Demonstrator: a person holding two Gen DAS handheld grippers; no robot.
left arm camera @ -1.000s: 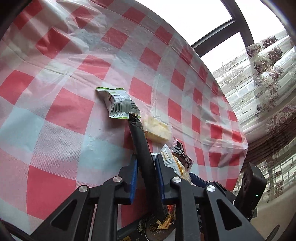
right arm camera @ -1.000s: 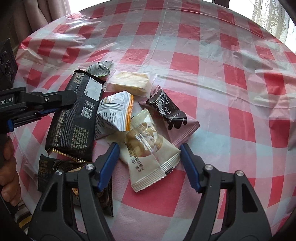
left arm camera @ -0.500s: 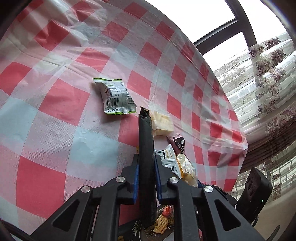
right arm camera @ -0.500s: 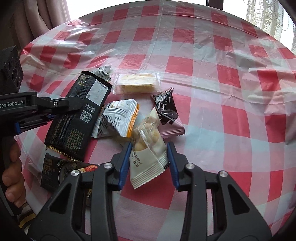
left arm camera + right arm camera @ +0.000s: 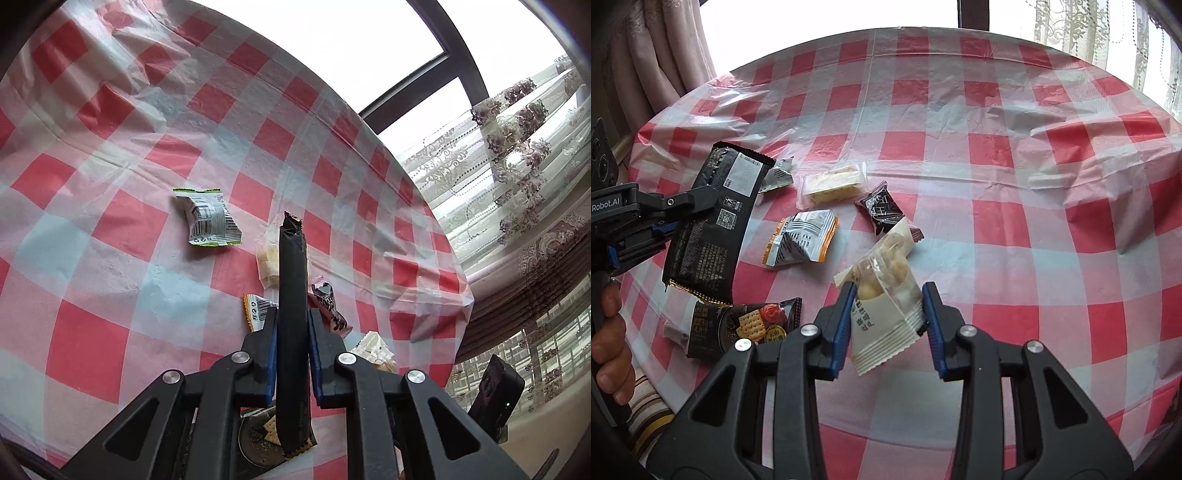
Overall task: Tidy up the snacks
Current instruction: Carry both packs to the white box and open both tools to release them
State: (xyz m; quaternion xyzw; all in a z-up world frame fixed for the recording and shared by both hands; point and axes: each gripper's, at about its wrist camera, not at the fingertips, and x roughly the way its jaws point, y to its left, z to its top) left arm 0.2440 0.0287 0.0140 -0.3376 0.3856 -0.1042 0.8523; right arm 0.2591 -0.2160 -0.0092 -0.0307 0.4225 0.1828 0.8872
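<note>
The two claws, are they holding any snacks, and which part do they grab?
The left claw pinches the long black packet across its middle. The right claw grips the cream snack bag by its sides, near the crimped lower end.

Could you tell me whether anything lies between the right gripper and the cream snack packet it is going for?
Nothing does: the right gripper already has the cream snack packet between its fingers.

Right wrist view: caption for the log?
Right gripper pinches a cream snack pouch above the checked tablecloth.
</note>
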